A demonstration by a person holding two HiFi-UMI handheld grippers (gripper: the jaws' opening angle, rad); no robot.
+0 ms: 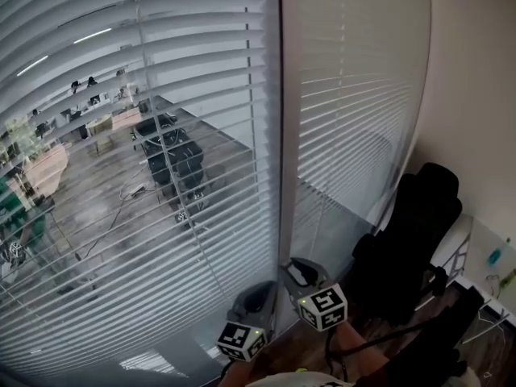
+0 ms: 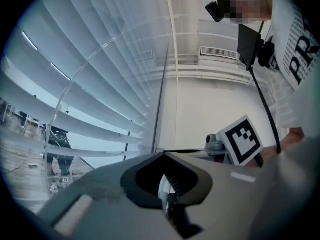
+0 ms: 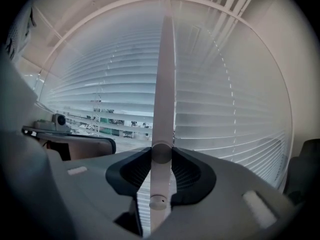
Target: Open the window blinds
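Plainly, right gripper [image 3: 161,153]: clenched on the slim white plastic blind wand [image 3: 164,74], upright at frame centre.
left gripper [image 2: 161,153]: jaws met, held nothing.
white horizontal-slat window blinds [image 1: 161,176]: hung across upper left, slats partly tilted.

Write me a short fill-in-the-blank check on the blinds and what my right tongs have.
1. The right tongs are shut on a long ____ plastic tilt wand.
2. Of the left white slatted blind and the right white slatted blind, the one whose slats let the office beyond show through is the ____ one.
3. In the head view, the black padded chair stands to the ____ of both blinds.
Missing words: white; left; right.
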